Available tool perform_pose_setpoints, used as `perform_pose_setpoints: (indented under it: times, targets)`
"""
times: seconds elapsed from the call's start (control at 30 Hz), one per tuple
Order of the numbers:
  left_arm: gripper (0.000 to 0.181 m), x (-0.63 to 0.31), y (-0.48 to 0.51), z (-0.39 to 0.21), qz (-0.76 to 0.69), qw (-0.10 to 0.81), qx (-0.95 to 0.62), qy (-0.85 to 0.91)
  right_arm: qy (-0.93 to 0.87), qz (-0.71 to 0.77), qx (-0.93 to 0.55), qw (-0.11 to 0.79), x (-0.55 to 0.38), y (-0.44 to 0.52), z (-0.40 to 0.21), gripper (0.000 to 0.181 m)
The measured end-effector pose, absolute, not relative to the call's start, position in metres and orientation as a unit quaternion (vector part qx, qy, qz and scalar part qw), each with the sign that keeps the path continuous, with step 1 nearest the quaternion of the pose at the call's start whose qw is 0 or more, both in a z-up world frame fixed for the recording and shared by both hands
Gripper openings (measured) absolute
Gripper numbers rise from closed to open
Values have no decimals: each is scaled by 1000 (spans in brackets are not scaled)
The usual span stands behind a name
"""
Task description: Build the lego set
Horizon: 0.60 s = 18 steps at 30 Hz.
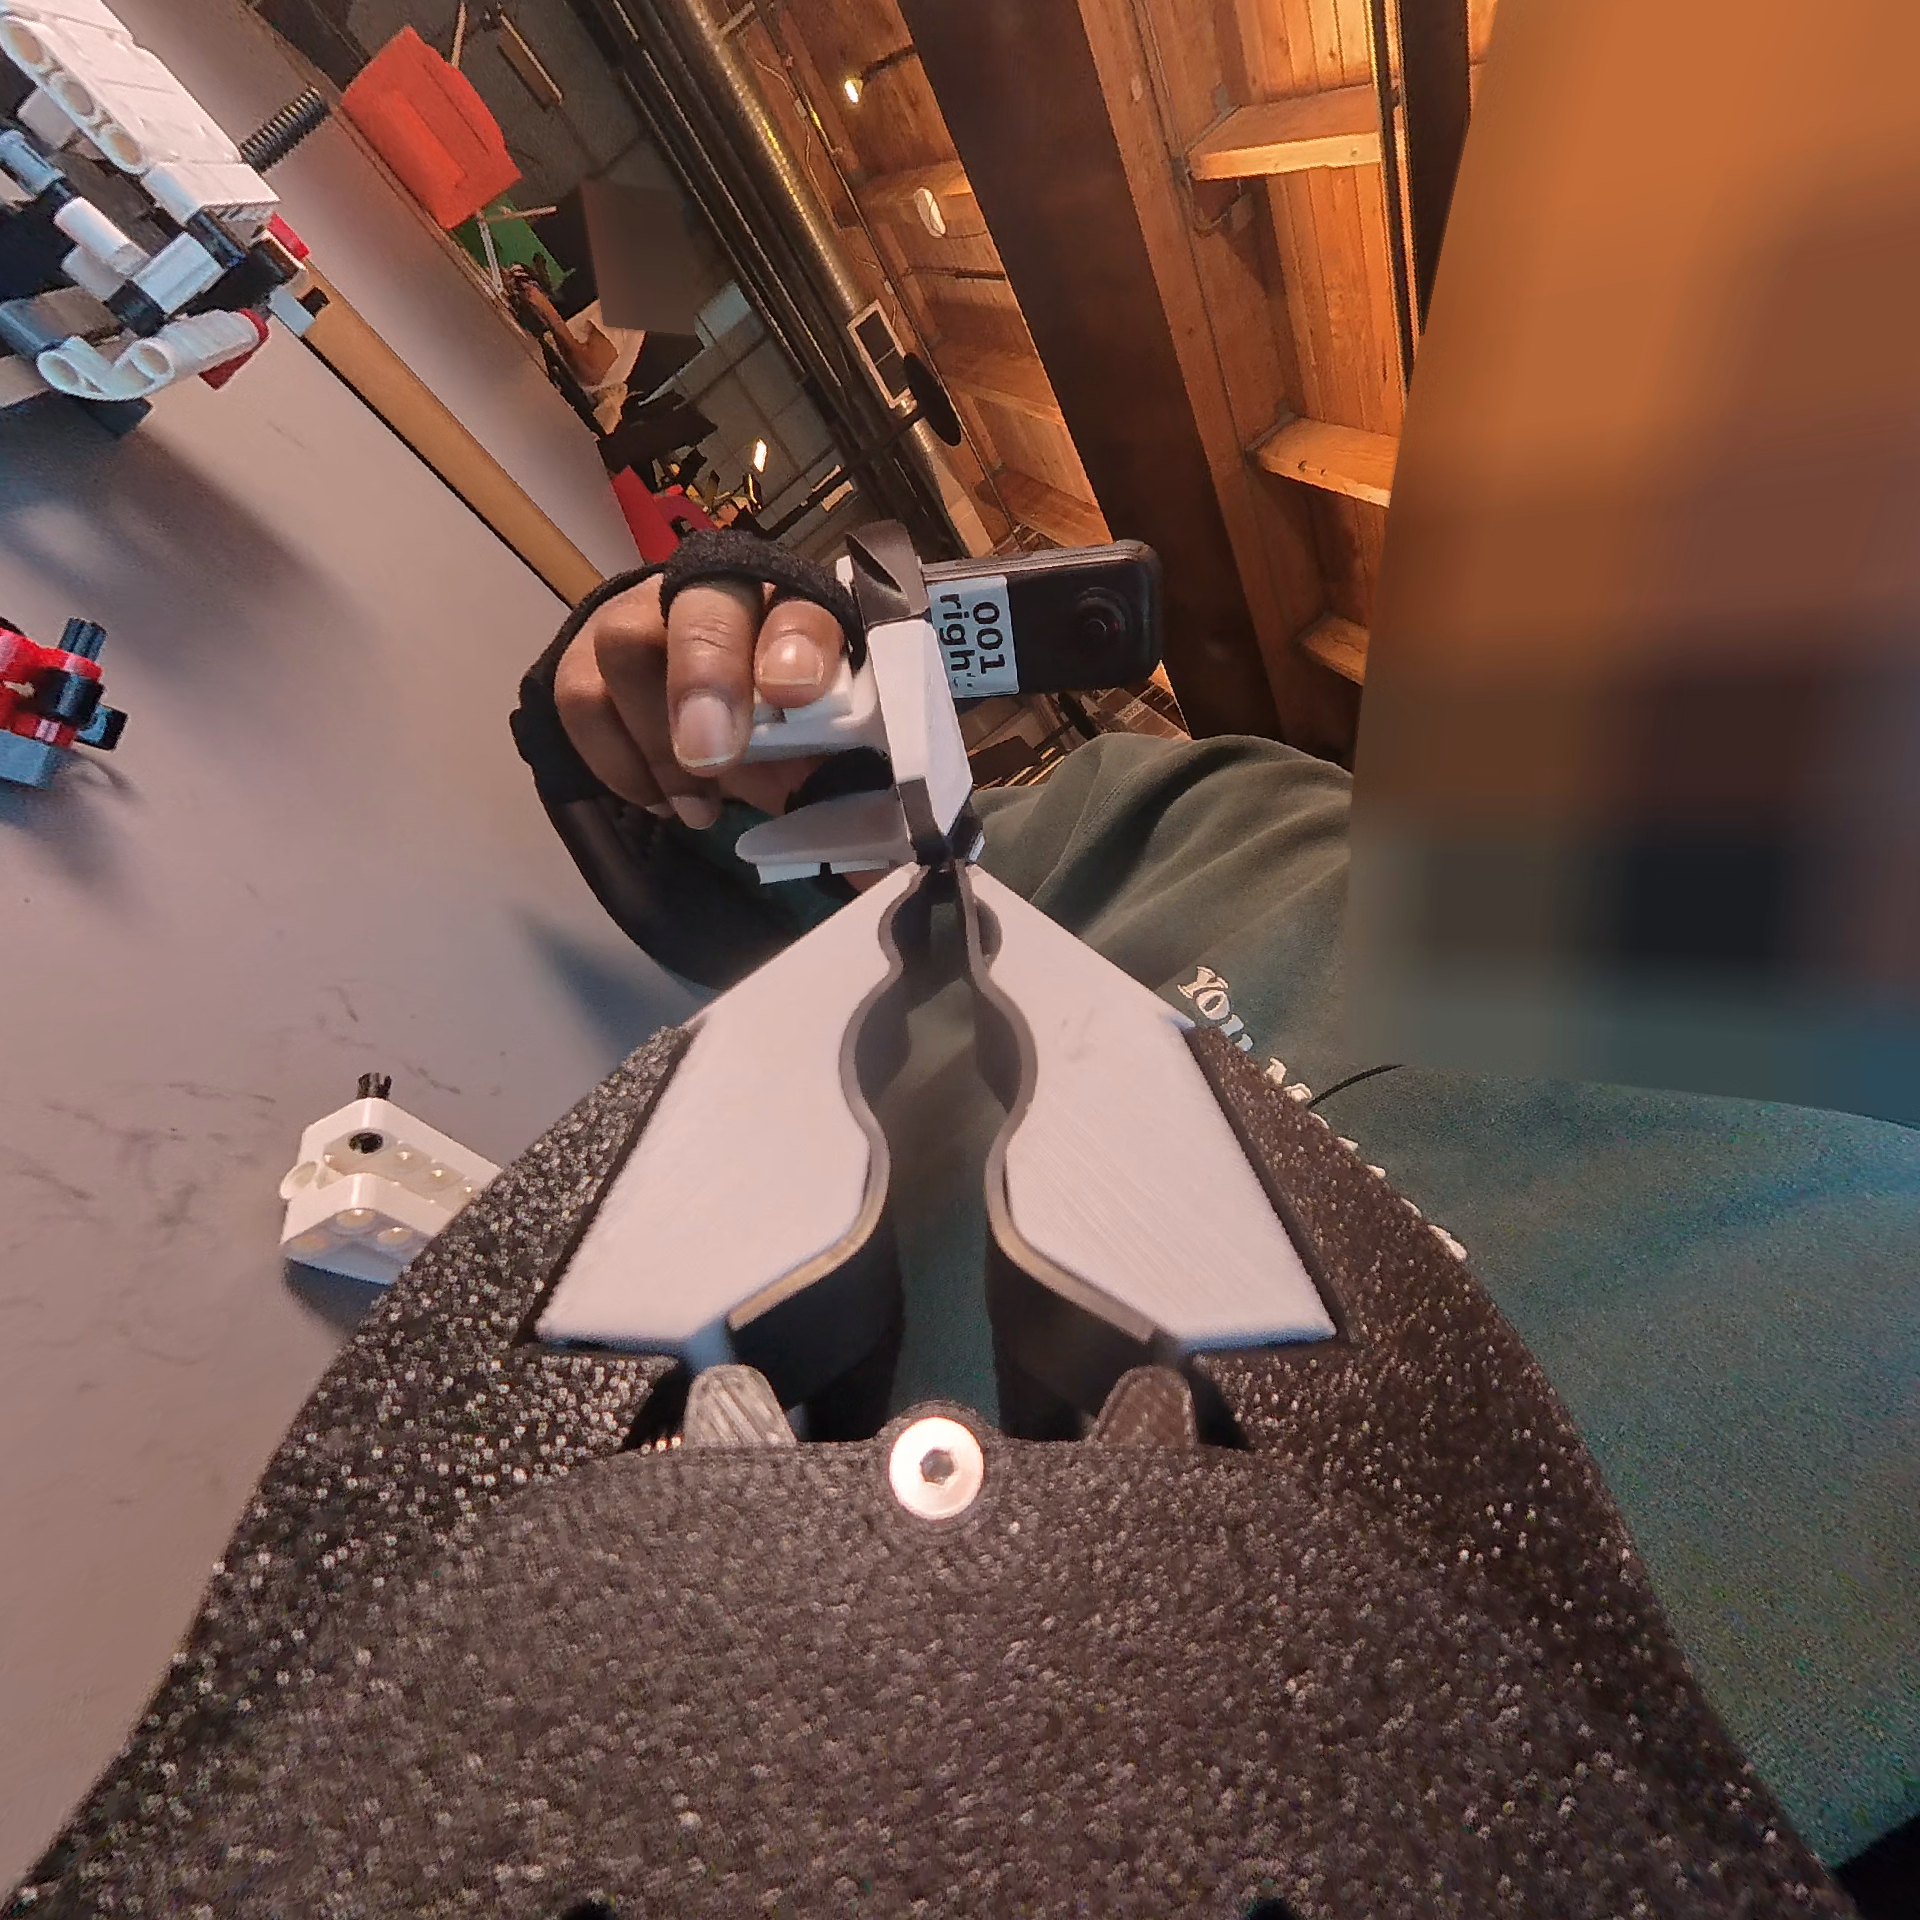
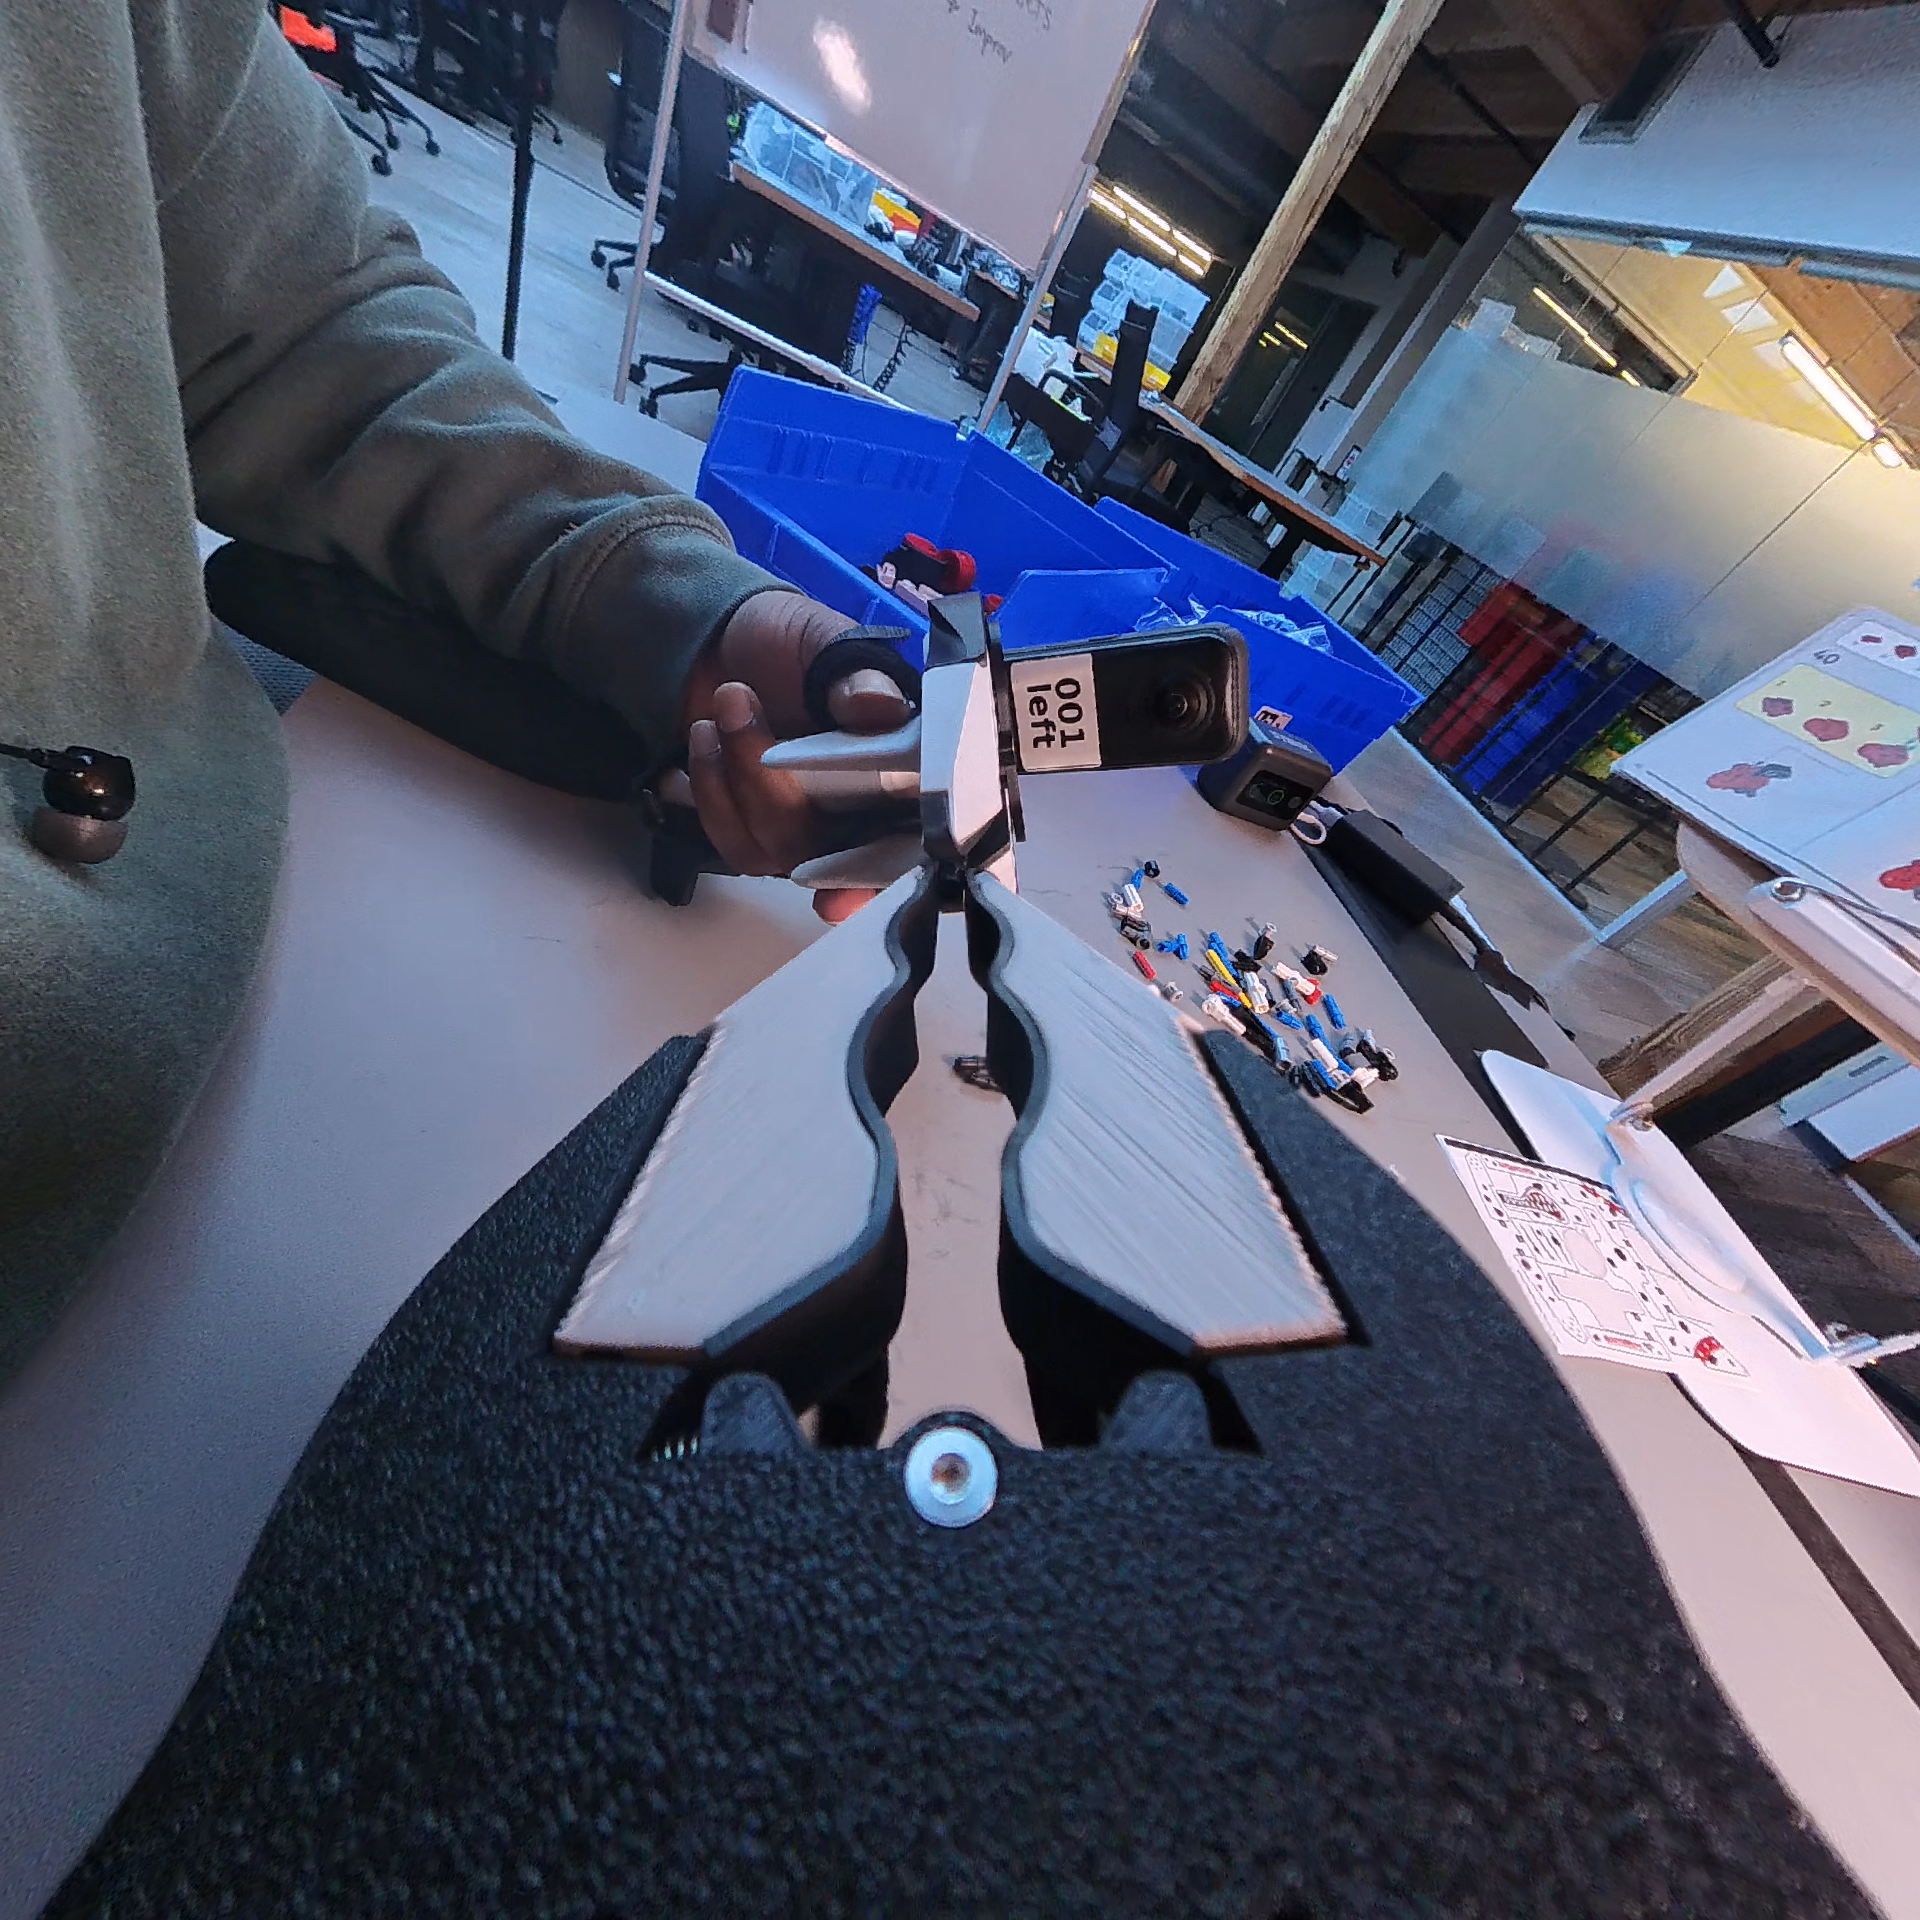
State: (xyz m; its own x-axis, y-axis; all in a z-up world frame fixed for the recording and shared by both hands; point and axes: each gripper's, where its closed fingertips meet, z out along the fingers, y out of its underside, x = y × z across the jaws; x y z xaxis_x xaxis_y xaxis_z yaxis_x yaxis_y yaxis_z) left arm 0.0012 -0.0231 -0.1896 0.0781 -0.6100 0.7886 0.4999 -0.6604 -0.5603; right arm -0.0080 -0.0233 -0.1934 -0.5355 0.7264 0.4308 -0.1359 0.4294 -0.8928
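We are holding the left tool (image 1: pixel 940 883) and the right tool (image 2: pixel 951 888) tip to tip above the worktop (image 2: pixel 436 935), both with fingers pressed nearly together. Between the meeting tips a small dark piece (image 1: pixel 938 854) is showing, likely a pin, but we cannot tell which tool is actually pinching it.

Such a piece is looking light, rigid and slick, so we are judging it best gripped across its middle, squarely, since it could easily twist or pop out.

The partly built white and black model (image 1: pixel 135 229) is sitting at the far corner, cut off by the frame. A white beam block (image 1: pixel 364 1195) is lying just beside the left tool, half hidden by its body. Loose pins (image 2: pixel 1257 987) are lying scattered near the blue bins (image 2: pixel 935 488); their types are too small to make out.
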Motion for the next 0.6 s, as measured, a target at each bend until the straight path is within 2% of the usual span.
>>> perform_pose_setpoints:
  times: [0.13, 0.23, 0.3, 0.4, 0.6]
  targets:
    - [6, -1, -18, -197, -629, 429, -646, 54, -734, 488, -231, 411, -11, -17, -200, 4]
    - [35, -7, -13, -217, -487, 463, -733, 111, -749, 464, -258, 396, -13, 1, -212, 4]
    - [47, -15, -10, -242, -349, 465, -798, 160, -756, 453, -278, 383, -12, 14, -219, 4]
    - [56, -15, -11, -279, -205, 421, -852, 235, -759, 438, -300, 377, -13, 30, -228, 4]
    - [61, -12, -9, -315, -88, 353, -880, 305, -776, 413, -307, 365, -12, 36, -242, 5]
